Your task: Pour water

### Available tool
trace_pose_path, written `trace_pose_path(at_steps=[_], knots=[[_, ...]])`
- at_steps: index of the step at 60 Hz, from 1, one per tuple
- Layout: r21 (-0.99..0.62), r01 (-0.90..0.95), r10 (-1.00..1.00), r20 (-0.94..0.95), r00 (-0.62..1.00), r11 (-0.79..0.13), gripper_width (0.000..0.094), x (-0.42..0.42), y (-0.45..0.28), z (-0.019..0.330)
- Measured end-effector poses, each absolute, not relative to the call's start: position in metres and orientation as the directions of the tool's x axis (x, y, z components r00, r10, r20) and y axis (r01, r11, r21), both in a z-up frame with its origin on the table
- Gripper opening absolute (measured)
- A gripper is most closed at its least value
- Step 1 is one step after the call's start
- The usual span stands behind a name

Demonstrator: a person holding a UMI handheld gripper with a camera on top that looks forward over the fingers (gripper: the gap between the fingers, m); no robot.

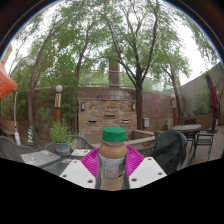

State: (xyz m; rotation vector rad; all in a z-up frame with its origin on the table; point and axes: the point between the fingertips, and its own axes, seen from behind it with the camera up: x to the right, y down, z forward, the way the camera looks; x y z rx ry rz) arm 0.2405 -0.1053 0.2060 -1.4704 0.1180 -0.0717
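1. Ahead of you, past the bottle, lies an open patio; a stone fireplace (107, 112) stands at centre frame, with chairs (168, 150) at lower right.
2. You have one bottle (113, 158), green-capped with an orange label.
3. Your gripper (113, 165) is closed narrowly on the bottle at bottom centre, both pink pads (92, 160) pressing its sides.

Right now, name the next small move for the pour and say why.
Probably carry the bottle toward a receiving vessel before tilting. The gripper appears shut on the bottle, pink pads against both its sides, with its green cap on and upright. No cup shows ahead, only patio tables and chairs.
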Motion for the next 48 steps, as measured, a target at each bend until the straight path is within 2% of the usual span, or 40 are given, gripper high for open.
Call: trace_pose_path(at_steps=[5, 10, 11, 16, 20, 22, 29, 40, 48], knots=[[-0.999, 0.022, -0.138, 0.018, 0.99, 0.024, 0.0325, 0.271, -0.1, 0.149], [-0.999, 0.038, -0.144, 0.041, 0.989, -0.024, 0.0326, 0.292, -0.1, 0.109], [-0.999, 0.031, -0.145, 0.035, 0.989, -0.027, 0.0326, 0.293, -0.078, 0.104], [-0.999, -0.024, -0.126, -0.018, 0.992, -0.044, 0.0326, 0.304, -0.091, 0.078], [-0.998, -0.034, -0.126, -0.027, 0.992, -0.054, 0.0325, 0.304, -0.086, 0.074], [-1.0, -0.022, -0.119, -0.02, 0.993, -0.022, 0.0325, 0.303, -0.08, 0.073], [-1.0, 0.02, -0.114, 0.021, 0.993, -0.01, 0.0325, 0.295, -0.078, 0.071], [-0.999, 0.04, -0.131, 0.042, 0.99, -0.018, 0.0337, 0.3, -0.086, 0.075], [-0.998, 0.045, -0.134, 0.05, 0.99, -0.042, 0.0484, 0.297, -0.079, 0.07]])
